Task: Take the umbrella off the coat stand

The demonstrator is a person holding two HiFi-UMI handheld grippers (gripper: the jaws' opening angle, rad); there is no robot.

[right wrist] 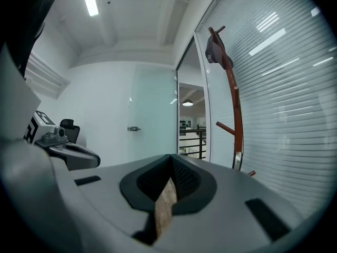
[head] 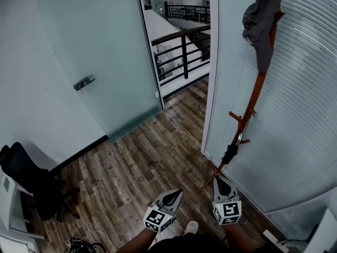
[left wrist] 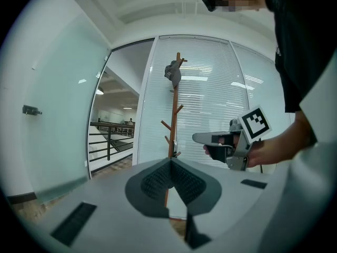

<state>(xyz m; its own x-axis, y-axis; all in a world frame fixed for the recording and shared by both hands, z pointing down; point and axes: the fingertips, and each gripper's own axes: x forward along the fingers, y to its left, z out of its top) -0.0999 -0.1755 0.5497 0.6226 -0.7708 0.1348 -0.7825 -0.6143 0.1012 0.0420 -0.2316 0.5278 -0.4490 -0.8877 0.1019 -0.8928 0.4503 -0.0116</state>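
A red-brown coat stand (head: 256, 91) rises in front of the blinds at the right. A grey cap (head: 259, 19) hangs from its top pegs. Low on the pole a small black umbrella (head: 229, 153) hangs by a silver loop (head: 239, 139). My left gripper (head: 175, 195) and right gripper (head: 219, 183) are held side by side over the floor, both shut and empty, a short way from the stand's foot. The left gripper view shows the stand (left wrist: 178, 107) straight ahead and the right gripper (left wrist: 220, 138) beside it. In the right gripper view the pole (right wrist: 235, 115) stands at the right.
An open frosted glass door (head: 100, 51) with a metal handle (head: 83, 83) stands at the left. Past the doorway runs a black railing (head: 181, 51). A black office chair (head: 29, 181) sits at the lower left. The floor is dark wood (head: 137, 167).
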